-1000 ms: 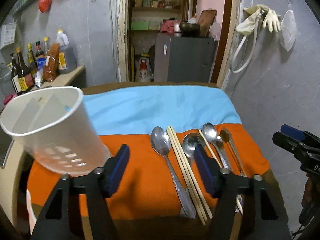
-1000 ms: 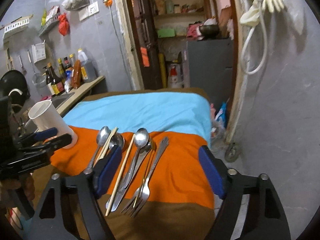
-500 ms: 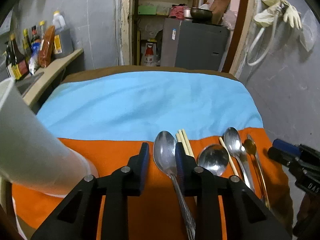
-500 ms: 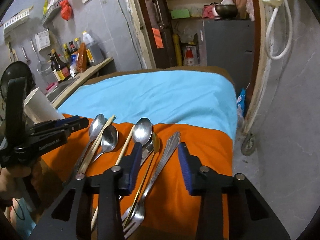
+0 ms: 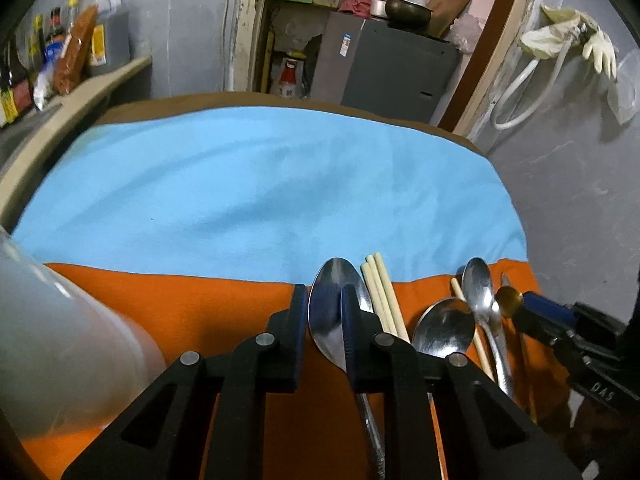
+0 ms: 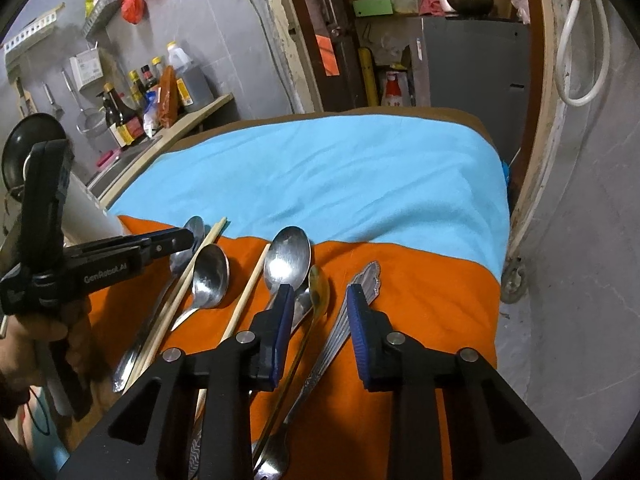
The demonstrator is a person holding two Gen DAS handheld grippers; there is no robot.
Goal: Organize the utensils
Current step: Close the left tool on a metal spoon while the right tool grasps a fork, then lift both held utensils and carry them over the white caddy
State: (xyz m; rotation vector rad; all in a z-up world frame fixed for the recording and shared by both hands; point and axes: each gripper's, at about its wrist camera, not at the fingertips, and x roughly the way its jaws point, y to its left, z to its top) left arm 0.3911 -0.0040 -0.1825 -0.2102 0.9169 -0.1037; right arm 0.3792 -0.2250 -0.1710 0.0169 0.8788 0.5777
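Several utensils lie side by side on the orange cloth (image 5: 180,304). My left gripper (image 5: 324,294) hovers low over the leftmost steel spoon (image 5: 332,276). Its jaws are closing, the spoon bowl shows in the narrow gap, and the pads do not press on it. Chopsticks (image 5: 380,292) lie just right of that spoon. My right gripper (image 6: 320,292) is closing over a thin gold spoon (image 6: 319,280) and an ornate fork handle (image 6: 366,276), gripping neither. The white cup (image 5: 60,360) stands at the left, beside the left gripper (image 6: 184,238).
A blue cloth (image 5: 260,184) covers the far half of the table. More spoons (image 6: 288,256) and a single chopstick (image 6: 252,280) lie between the grippers. Bottles (image 6: 124,120) stand on a counter at the left. A grey cabinet (image 5: 392,68) fills the doorway behind; a bare wall runs along the right.
Both grippers have come down and forward over the utensils, and their jaws have narrowed a lot. The cup has slid to the left edge of the left wrist view.
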